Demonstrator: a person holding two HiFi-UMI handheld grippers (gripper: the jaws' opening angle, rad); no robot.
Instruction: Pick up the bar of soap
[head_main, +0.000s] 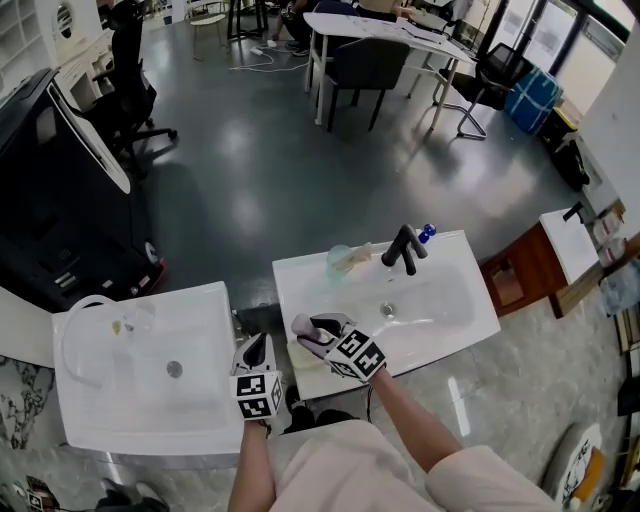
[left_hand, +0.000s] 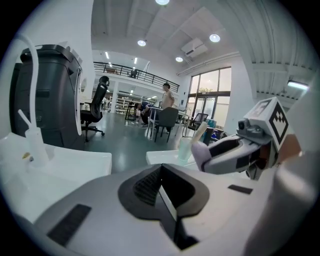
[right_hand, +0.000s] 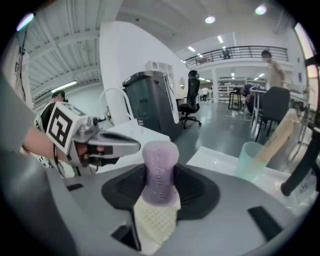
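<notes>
Two tongs, one loaded: right gripper (head_main: 316, 336) is clamped on the lavender bar of soap (right_hand: 160, 165). The bar stands on end between the jaws and is gripped low, so most of it sticks out past the tips; grip looks secure enough. Cream mesh piece (right_hand: 155, 220) sits under the bar, can't tell if it's pinched too. Left gripper (left_hand: 162, 187) has jaws pressed together with nothing in them. It's parked left of the black faucet (head_main: 405, 248) on the person's side, likely just keeping clear. Soap is also on the person's side of the faucet, by the front-left rim of the white basin (head_main: 450, 300). Teal cup (head_main: 340, 260) is just left of the faucet. Pick looks basically done.
</notes>
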